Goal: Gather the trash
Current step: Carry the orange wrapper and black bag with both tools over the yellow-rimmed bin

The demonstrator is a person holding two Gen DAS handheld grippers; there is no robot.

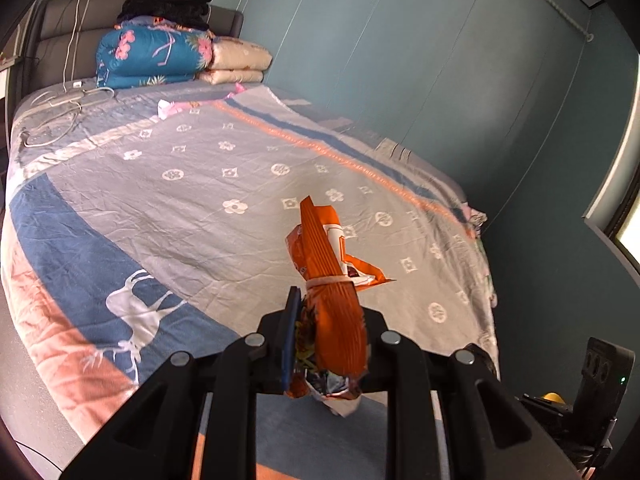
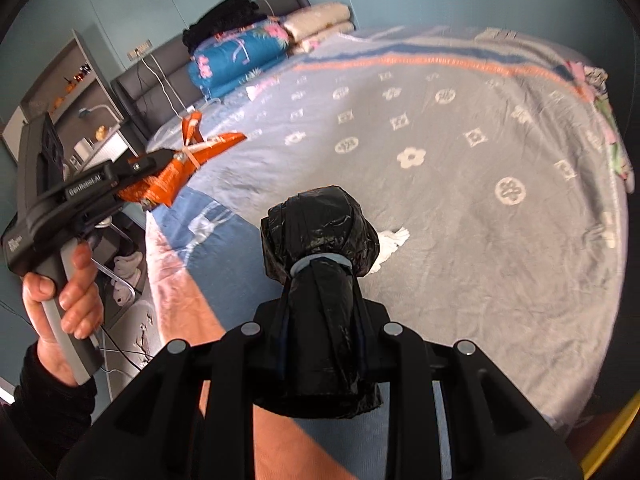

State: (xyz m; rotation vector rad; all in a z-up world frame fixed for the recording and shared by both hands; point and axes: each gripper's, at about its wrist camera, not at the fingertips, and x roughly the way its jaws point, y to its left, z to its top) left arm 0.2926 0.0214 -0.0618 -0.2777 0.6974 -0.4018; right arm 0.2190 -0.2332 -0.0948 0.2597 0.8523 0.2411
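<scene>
An orange snack bag (image 1: 332, 300), rolled up and tied with a rubber band, is clamped in my left gripper (image 1: 326, 312) above the bed; the blue pad of one finger presses its left side. From the right wrist view the same snack bag (image 2: 176, 172) sticks out of the left gripper (image 2: 160, 160), which a hand holds at the left. My right gripper (image 2: 320, 304) is shut on a black plastic bag bundle (image 2: 320, 240) bound with a pale band. A crumpled white tissue (image 2: 390, 240) lies on the bedspread just behind the black bundle.
The bed (image 1: 180, 208) carries a grey, blue and pink patterned spread. Folded quilts (image 1: 152, 56) and dark clothes are stacked at the headboard, with white cables (image 1: 60, 112) beside them. A small white and pink scrap (image 1: 166, 108) lies near the quilts. Shelves (image 2: 80, 92) stand left of the bed.
</scene>
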